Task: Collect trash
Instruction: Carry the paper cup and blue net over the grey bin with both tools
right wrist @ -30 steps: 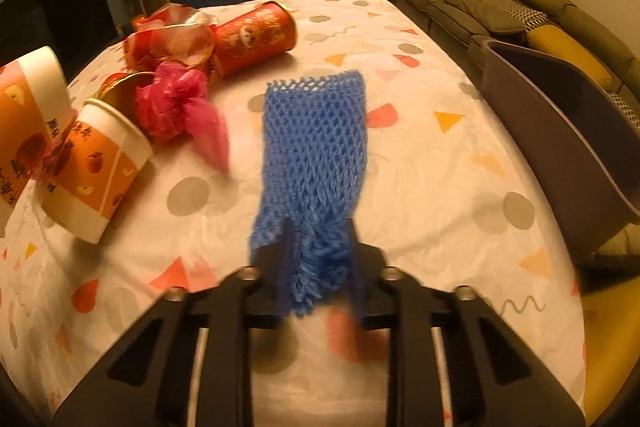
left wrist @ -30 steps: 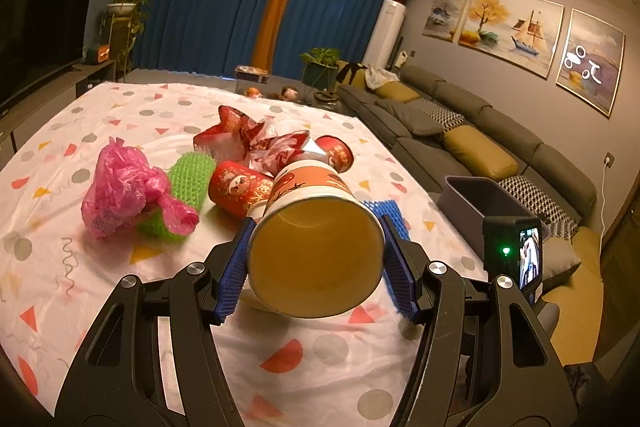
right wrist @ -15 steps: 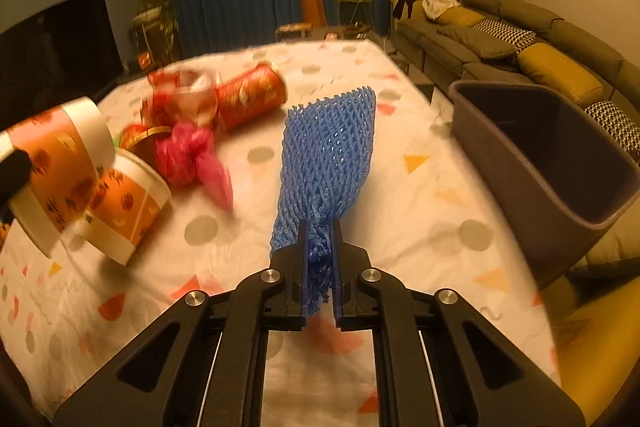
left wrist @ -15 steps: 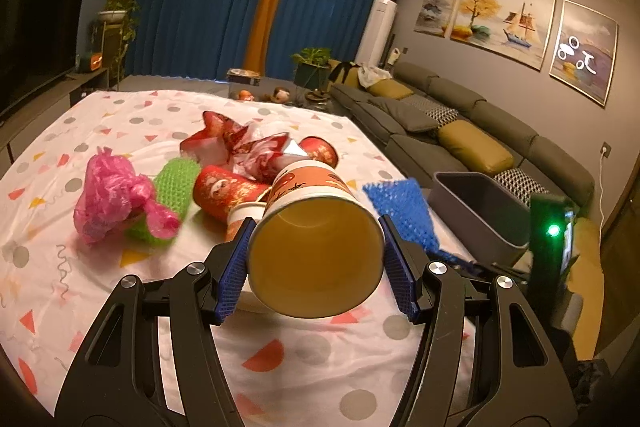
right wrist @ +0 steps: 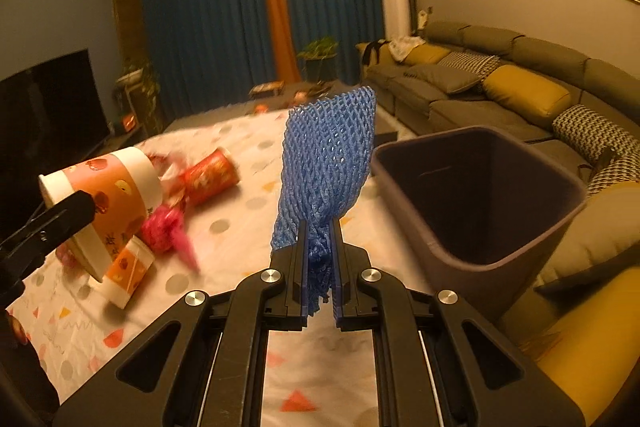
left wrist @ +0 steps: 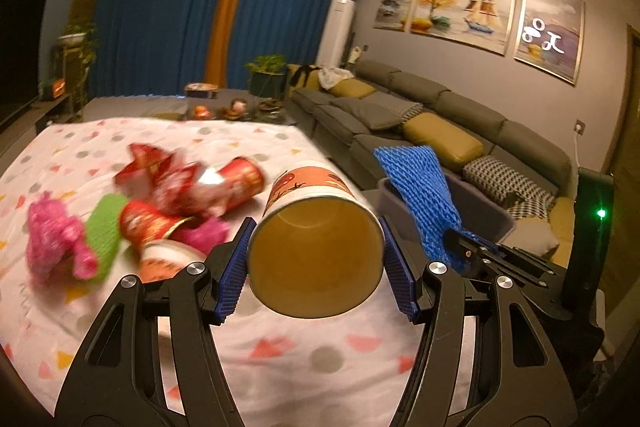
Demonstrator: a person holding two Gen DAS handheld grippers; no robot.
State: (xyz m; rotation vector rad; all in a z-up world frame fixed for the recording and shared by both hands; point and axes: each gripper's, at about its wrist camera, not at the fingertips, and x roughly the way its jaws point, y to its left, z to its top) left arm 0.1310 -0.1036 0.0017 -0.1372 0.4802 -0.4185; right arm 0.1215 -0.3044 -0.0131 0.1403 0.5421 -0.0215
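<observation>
My left gripper (left wrist: 316, 259) is shut on an orange paper cup (left wrist: 316, 247), held above the table with its open mouth toward the camera; the cup also shows in the right wrist view (right wrist: 108, 195). My right gripper (right wrist: 320, 267) is shut on a blue foam net (right wrist: 328, 163), lifted upright off the table, just left of the grey trash bin (right wrist: 560, 223). The net (left wrist: 420, 199) and the bin (left wrist: 504, 219) also show in the left wrist view.
On the patterned tablecloth (left wrist: 300, 347) lie a second orange cup (right wrist: 124, 275), red cans (right wrist: 208, 175), pink bags (left wrist: 56, 247), a green net (left wrist: 104, 231) and red foil wrap (left wrist: 160, 167). A grey sofa (left wrist: 440, 131) stands behind the bin.
My right gripper shut on the blue net and lifted it off the table toward the bin. My left gripper rose with the cup and moved toward the bin.
</observation>
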